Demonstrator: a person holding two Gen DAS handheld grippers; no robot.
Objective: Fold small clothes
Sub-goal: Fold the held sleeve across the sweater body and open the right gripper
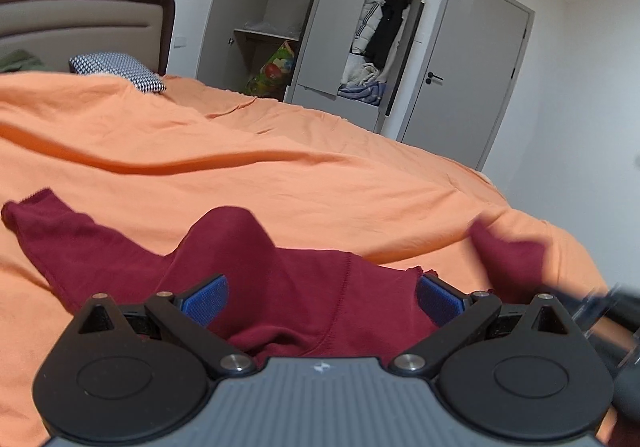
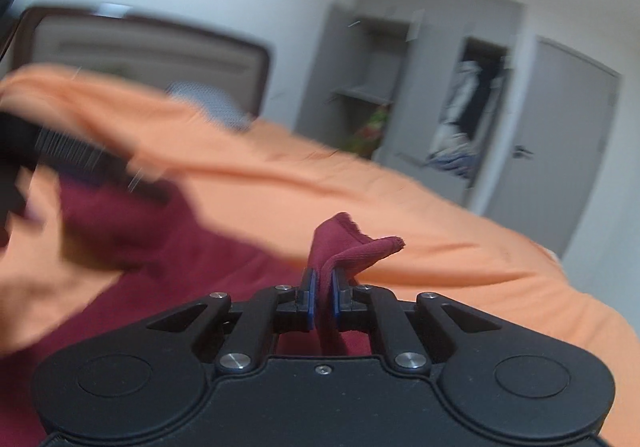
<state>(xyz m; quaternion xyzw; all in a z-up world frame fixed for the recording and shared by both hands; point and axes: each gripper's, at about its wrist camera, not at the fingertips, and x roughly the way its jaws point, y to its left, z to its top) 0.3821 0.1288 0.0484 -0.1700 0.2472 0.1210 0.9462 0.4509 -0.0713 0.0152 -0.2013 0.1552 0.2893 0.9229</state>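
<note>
My right tongs (image 2: pixel 323 297) are clamped on an edge of the maroon garment (image 1: pixel 276 287) lying on the orange bed (image 1: pixel 320 175), my left tongs (image 1: pixel 320 301) gape wide over its middle; I carry the pinched edge across low, keeping tension even.

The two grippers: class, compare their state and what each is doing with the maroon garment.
The left gripper is open, its blue pads wide apart over the maroon garment; the right gripper is shut, pinching a fold of it. The left holds nothing; the right lifts cloth. Both have black bodies and work above the orange bedsheet.
</note>
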